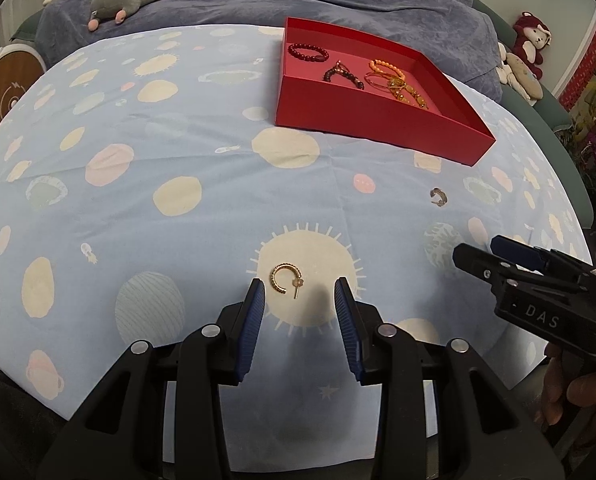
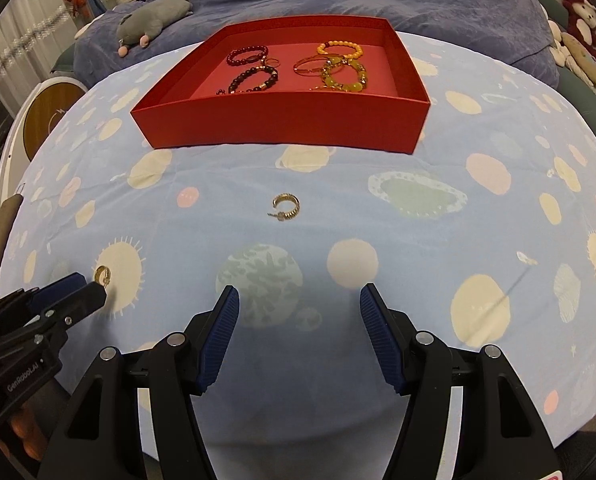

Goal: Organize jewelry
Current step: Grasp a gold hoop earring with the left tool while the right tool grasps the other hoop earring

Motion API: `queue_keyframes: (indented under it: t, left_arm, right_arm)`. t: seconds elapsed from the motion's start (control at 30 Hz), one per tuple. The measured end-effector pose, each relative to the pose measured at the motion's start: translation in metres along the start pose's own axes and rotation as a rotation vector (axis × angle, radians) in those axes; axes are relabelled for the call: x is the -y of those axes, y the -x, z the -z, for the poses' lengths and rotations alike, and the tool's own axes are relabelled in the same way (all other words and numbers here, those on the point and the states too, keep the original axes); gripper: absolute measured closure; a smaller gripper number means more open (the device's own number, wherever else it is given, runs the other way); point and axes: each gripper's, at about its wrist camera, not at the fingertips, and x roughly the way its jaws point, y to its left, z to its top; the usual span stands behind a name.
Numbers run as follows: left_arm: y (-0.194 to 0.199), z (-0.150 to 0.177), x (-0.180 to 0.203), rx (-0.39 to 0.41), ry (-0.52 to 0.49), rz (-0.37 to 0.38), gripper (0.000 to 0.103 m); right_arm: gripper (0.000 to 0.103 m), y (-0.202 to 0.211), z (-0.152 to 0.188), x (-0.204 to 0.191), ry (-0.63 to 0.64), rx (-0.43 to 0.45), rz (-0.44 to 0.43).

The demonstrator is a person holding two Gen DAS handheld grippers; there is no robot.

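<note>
Left hand-held gripper (image 1: pixel 299 294) gapes beside gold earring (image 1: pixel 285 283).

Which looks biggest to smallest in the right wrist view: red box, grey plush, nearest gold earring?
1. red box, by far the largest.
2. grey plush; it lies farther back, so its true size may be understated.
3. gold earring, tiny on the cloth ahead of the open jaws.

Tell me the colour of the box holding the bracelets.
The box is red, with a lighter pinkish-red floor inside. It shows best in the right wrist view.
</note>
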Motion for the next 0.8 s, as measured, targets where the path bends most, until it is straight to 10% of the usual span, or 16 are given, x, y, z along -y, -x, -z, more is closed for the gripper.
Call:
queue_keyframes:
  t: [0.37, 0.8]
  left_arm:
    - [-0.01, -0.005, -0.002, 0.0, 0.005, -0.003, 0.068]
    - [-0.013, -0.009, -0.001, -0.001, 0.007, -0.012, 0.069]
  right_arm:
    - [0.049, -0.026, -0.034, -0.008, 0.028, 0.012, 0.021]
    - [0.084, -0.028, -0.039, -0.009, 0.043, 0.02, 0.019]
